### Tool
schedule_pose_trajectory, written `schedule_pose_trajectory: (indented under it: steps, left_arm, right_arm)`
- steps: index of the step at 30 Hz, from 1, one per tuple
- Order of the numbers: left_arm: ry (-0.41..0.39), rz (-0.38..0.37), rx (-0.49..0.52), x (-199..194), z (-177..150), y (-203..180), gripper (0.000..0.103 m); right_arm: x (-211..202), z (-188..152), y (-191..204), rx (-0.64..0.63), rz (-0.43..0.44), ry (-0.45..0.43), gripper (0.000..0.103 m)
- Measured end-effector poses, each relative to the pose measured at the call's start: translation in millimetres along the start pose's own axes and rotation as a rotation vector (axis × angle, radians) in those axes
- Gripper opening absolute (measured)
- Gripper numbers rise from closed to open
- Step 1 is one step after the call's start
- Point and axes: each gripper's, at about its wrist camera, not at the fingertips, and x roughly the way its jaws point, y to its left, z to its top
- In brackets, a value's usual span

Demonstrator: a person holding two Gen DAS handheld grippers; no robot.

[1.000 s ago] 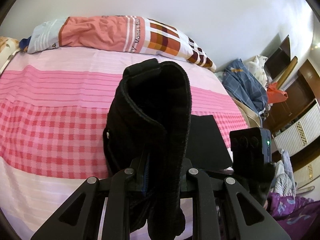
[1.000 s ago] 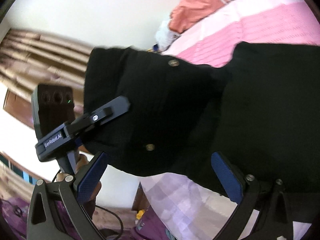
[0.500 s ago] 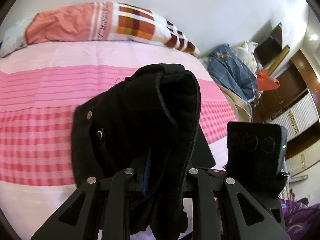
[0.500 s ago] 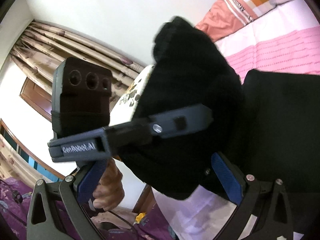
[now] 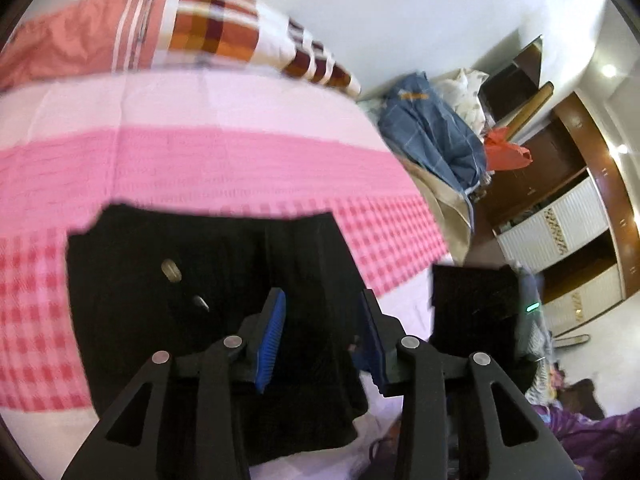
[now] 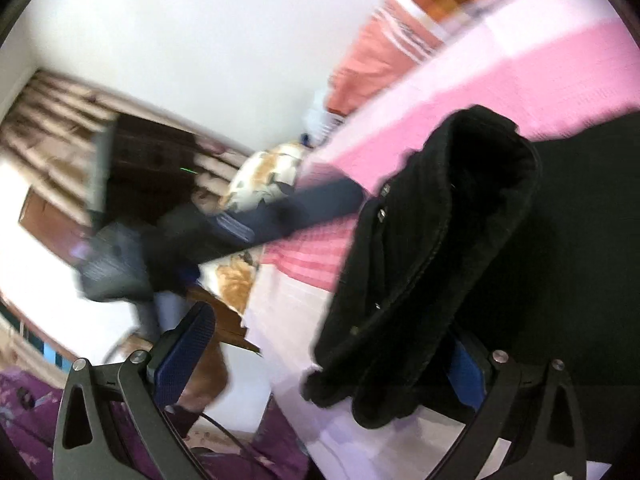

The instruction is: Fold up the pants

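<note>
My left gripper (image 5: pixel 322 340) jaws have just been opening over flat black pants (image 5: pixel 180 280) on the checked bed (image 5: pixel 200 160); my right gripper (image 6: pixel 320 360), jaws spread, carries a bunched fold.

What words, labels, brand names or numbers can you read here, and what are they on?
None can be read.
Pillowcase: faint dark marks along its white stripes may be print, too blurred to read.
Right wrist view: heavy motion blur, no legible lettering anywhere.

Left gripper (image 5: pixel 323 334): black triangular cut-out linkages at lower centre, silver screw heads, ribbed blue pads (image 5: pixel 272 336). Right gripper (image 6: pixel 320 356): same black linkages along bottom edge, textured blue pads (image 6: pixel 182 354), silver screws.
</note>
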Motion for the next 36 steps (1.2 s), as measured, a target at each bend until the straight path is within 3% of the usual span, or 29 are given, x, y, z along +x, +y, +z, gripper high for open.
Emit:
schedule_pose_trajectory:
  steps: [7,11,13,15,17,18,23,29,36]
  left_arm:
    - [-0.053,0.068,0.032,-11.4,10.2,-4.4,0.042]
    - [-0.062,0.102,-0.025,-18.6,1.2,18.1,0.045]
    - [-0.059,0.112,-0.064,-23.1,-6.1,31.9,0.046]
    - [-0.06,0.122,-0.116,-28.9,-15.0,48.9,0.046]
    - [-0.066,0.133,-0.155,-34.6,-23.9,62.9,0.046]
    - [-0.069,0.15,-0.171,-37.3,-29.0,69.5,0.047]
    - [-0.062,0.222,-0.213,-43.4,-48.5,88.3,0.047]
    - [-0.053,0.232,-0.224,-45.2,-60.4,89.2,0.049]
    - [-0.019,0.219,-0.175,-23.6,-60.0,72.7,0.055]
  right_arm:
    - [-1.9,1.3,-9.8,0.024,-0.001,0.003,0.103]
    - [1.4,2.2,-12.9,0.005,-0.043,0.014,0.099]
    - [3.7,4.7,-14.9,-0.001,-0.086,0.028,0.082]
    - [3.1,7.4,-20.4,0.016,-0.143,0.045,0.044]
    - [-1.6,8.4,-29.1,0.058,-0.162,0.048,0.027]
    - [-5.1,7.6,-33.2,0.082,-0.161,0.047,0.023]
    - [-15.6,7.8,-33.5,0.099,-0.131,0.022,0.02]
    - [-52.5,21.3,-38.1,0.113,-0.113,-0.062,0.018]
    - [-101.7,14.0,-75.9,0.217,-0.138,-0.148,0.018]
